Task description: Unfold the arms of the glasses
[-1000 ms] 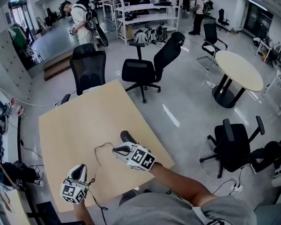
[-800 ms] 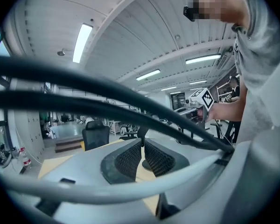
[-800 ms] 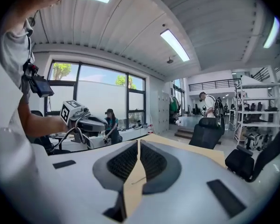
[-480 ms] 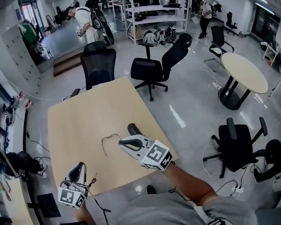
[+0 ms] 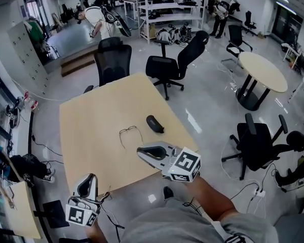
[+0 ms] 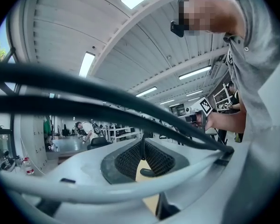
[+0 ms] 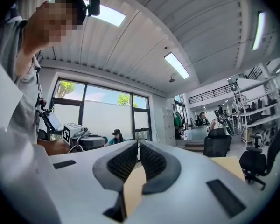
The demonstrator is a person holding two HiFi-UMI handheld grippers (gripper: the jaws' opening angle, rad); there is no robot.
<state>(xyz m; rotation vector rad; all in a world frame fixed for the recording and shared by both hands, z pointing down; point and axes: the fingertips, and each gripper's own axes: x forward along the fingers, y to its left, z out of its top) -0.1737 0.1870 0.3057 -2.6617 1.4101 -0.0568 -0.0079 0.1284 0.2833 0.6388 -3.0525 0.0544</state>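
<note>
Right gripper (image 5: 143, 153): jaws drawn together to a hairline slit, the ribbed pads (image 7: 122, 161) holding nothing and touching nothing. It hangs above the near edge of the table (image 5: 91, 130), tips pointing toward the table's middle, its marker cube toward the person.

Left gripper (image 5: 85, 185): jaws meet at the tips and are likewise empty. It is held low at the table's near-left corner, well apart from the right gripper. In the left gripper view black cables (image 6: 107, 101) sweep across the frame in front of the jaws and cover part of the room beyond.

Glasses (image 5: 130, 132): a thin wire frame lying flat on the light wooden tabletop, near the middle, ahead of the right gripper's tips and touched by neither gripper. At this size the position of the arms cannot be made out. A dark glasses case (image 5: 154, 124) lies just beside the glasses, toward the table's right edge.

Surroundings: a grey, glossy floor (image 5: 202, 110); black office chairs (image 5: 172, 65) stand past the far edge of the table, with another black chair (image 5: 258, 146) to the right. A round table (image 5: 263, 72) stands further right. White shelving (image 5: 167, 9) and several people occupy the far end of the room.
</note>
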